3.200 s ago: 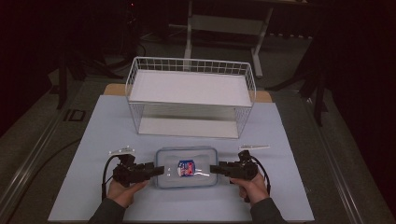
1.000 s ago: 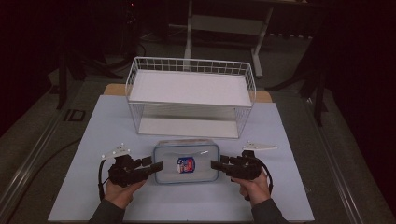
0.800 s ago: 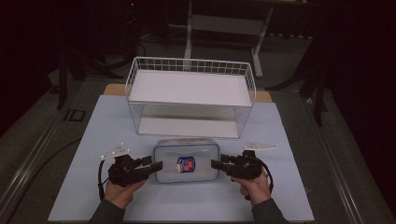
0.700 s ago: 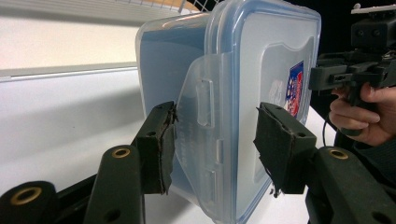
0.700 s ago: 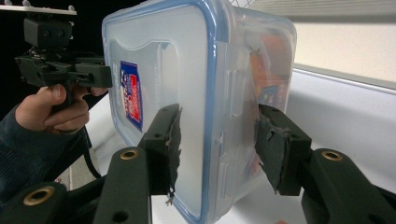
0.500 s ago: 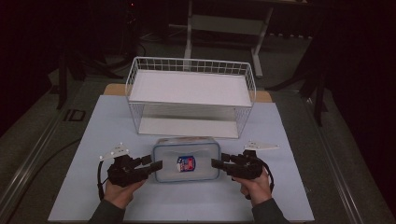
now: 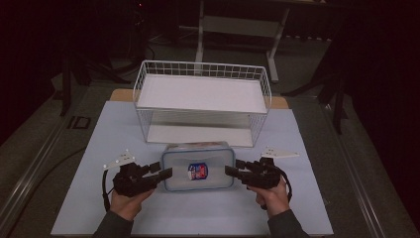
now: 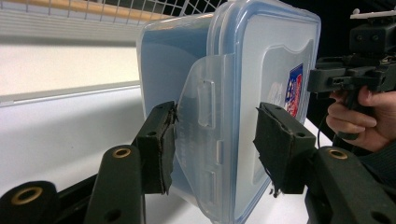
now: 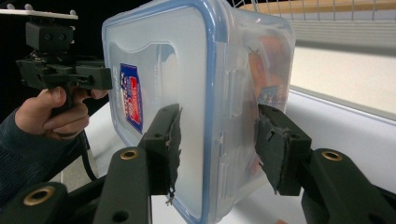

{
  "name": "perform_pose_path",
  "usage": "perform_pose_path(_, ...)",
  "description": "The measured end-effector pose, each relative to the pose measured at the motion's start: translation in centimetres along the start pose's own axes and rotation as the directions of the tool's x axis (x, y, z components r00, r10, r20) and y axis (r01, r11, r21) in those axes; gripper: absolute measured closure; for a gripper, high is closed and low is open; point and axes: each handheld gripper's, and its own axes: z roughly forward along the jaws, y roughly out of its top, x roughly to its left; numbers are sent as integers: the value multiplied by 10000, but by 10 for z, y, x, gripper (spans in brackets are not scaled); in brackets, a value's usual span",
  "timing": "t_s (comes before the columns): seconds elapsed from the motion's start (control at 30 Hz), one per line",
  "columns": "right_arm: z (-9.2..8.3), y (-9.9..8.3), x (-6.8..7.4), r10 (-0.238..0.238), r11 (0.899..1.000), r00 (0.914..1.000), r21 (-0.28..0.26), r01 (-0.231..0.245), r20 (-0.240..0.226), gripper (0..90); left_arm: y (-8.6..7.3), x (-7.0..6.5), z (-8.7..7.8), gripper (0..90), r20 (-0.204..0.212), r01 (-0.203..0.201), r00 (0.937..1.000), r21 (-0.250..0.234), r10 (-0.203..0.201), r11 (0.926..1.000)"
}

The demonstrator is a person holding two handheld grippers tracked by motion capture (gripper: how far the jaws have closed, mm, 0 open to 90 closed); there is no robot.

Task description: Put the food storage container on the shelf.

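The clear lidded box (image 7: 198,168) sits on the bench (image 7: 307,148), just in front of the wire basket (image 7: 203,101). Your left tool (image 7: 166,173) and right tool (image 7: 231,171) each straddle an end latch, jaws apart — close both evenly before lifting.

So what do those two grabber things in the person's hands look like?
Each tool, left and right, is black, with two flat jaws faced in rough black padding and brass-coloured rivets. A pale three-cornered plate sits on top, and a black cable loops from the back. The person wears dark sleeves.
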Motion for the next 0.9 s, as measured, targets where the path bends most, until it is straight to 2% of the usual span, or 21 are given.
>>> perform_pose_path(0.4,0,7,4,-163,9998,9999,-130,163,-3,515,9,-1,-4,490,-9,-39,10000,-200,39,9998)
perform_pose_path(0.6,-3,14,8,-360,9990,9994,-277,360,4,515,16,-3,-7,490,15,-182,9998,-277,183,9994)
perform_pose_path(0.9,-10,31,13,-626,9962,9980,-606,628,46,515,39,-10,-11,490,31,-556,9984,-594,559,9967)
